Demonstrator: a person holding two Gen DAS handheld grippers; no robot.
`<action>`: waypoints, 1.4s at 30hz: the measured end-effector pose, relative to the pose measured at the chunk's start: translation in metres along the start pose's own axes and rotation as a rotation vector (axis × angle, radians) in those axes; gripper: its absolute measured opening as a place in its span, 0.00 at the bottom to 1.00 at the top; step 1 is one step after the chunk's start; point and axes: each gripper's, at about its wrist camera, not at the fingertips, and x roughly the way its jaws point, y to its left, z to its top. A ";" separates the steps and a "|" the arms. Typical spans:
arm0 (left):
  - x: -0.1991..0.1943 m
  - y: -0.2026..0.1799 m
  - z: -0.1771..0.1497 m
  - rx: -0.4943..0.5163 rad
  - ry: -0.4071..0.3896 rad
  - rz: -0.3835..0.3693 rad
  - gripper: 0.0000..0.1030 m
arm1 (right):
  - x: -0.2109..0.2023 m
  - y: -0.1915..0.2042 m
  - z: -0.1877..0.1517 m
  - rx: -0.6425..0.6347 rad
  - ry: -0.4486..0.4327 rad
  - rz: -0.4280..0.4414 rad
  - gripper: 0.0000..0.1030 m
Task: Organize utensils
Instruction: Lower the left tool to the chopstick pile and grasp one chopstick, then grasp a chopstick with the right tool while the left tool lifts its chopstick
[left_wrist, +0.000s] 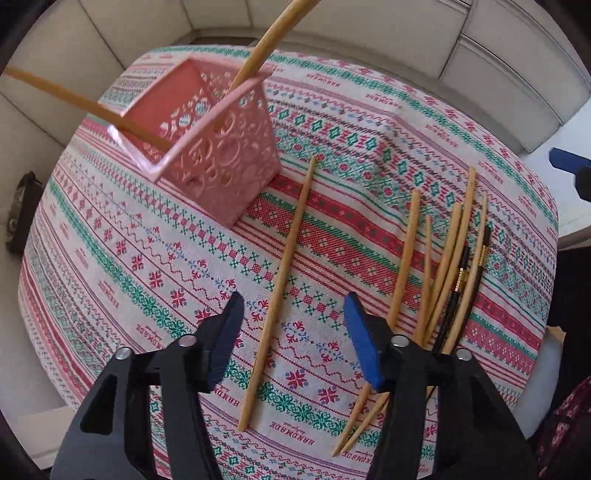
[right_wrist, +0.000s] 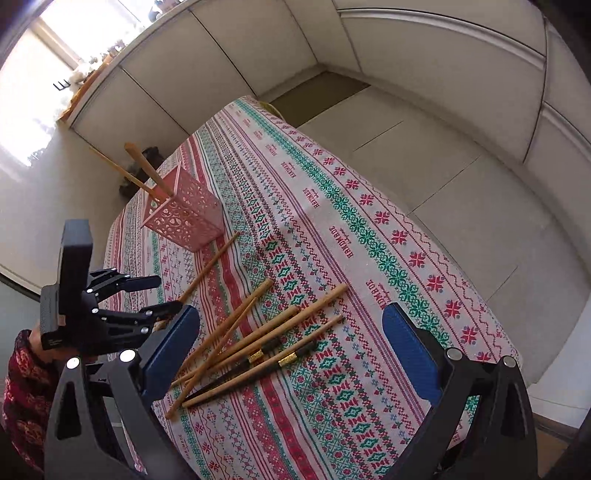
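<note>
Two grippers hang over the patterned tablecloth (left_wrist: 155, 236), and we see neither one holding anything. The left gripper (left_wrist: 291, 332) points steeply down with its blue pads partly apart, and between them, lying flat on the cloth and touched by neither pad, runs a single wooden chopstick (left_wrist: 284, 280). Just to the right of its right finger (left_wrist: 364, 347) lies the loose pile of chopsticks (left_wrist: 448, 258), some plain wood, some dark with a gold band, their near ends passing under that finger's arm. Farther ahead and to the left of the left gripper stands the pink perforated basket (left_wrist: 221, 162), upright on the cloth, with two wooden chopsticks (left_wrist: 266, 48) leaning out of its open top in different directions. From the right wrist view, the right gripper (right_wrist: 291, 350) stands with its jaws wide, nothing between the pads but cloth; the same pile (right_wrist: 258, 339) lies just ahead of its left finger (right_wrist: 171, 350), fanned out and overlapping. The left gripper (right_wrist: 155, 295) shows at that side too, black and held by a hand in a red patterned sleeve (right_wrist: 22, 387). Beyond the pile the basket (right_wrist: 184, 218) stands, and past the table's far edge we see pale cabinet doors (right_wrist: 424, 55).
</note>
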 end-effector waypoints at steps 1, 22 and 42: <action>0.006 0.005 -0.001 -0.018 0.007 0.002 0.44 | 0.001 0.000 0.000 -0.004 0.009 -0.001 0.94; 0.032 -0.009 -0.051 0.138 0.264 -0.076 0.06 | 0.036 -0.028 -0.001 0.158 0.222 -0.013 0.94; 0.039 -0.016 -0.010 0.122 0.170 -0.028 0.32 | 0.083 -0.056 0.008 0.458 0.368 -0.039 0.84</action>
